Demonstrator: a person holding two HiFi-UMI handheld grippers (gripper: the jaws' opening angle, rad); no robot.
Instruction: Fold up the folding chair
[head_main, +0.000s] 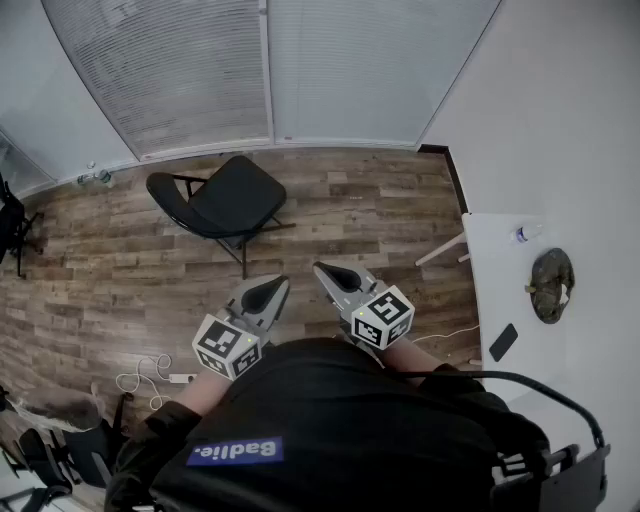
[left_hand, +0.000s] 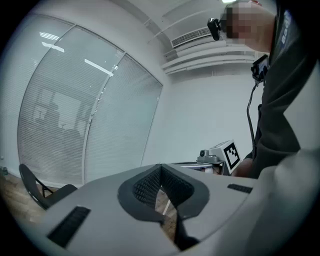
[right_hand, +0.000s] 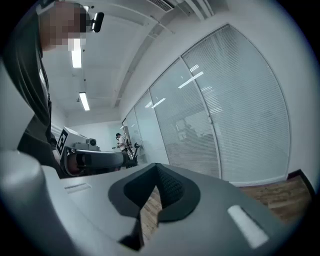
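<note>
We hold our two claws side by side, pointing nearly level. Our left claw (head_main: 270, 288) is pressed fully closed with nothing in it, and our right claw (head_main: 328, 272) is likewise closed and empty. The folding chair (head_main: 225, 200) stands unfolded on the wooden floor (head_main: 380, 215) ahead of both claws, a little left of the left claw and well apart from them. A white counter (head_main: 500, 290) lies off to the right claw's right.
</note>
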